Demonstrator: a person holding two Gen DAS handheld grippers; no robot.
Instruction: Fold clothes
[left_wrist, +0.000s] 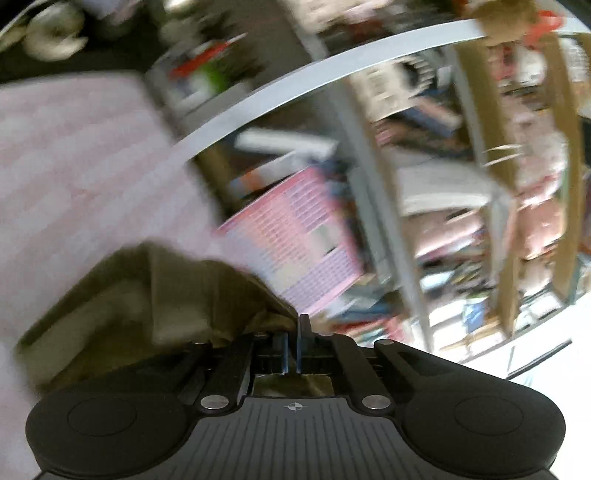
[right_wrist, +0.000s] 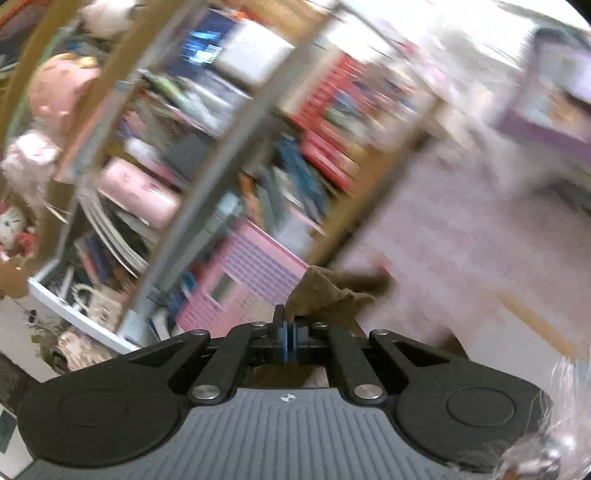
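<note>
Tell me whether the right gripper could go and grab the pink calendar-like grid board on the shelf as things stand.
Probably not. The right gripper is shut on an edge of the olive-green cloth garment, so its jaws are occupied. The pink grid board stands unobstructed ahead and to its left, but the garment would have to be released first.

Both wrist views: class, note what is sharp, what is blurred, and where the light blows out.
Left wrist view: the left gripper and the olive garment it pinches are fairly sharp; the shelves streak with motion blur. Right wrist view: the right gripper is crisp, the background smeared, the upper right washed out by glare.
</note>
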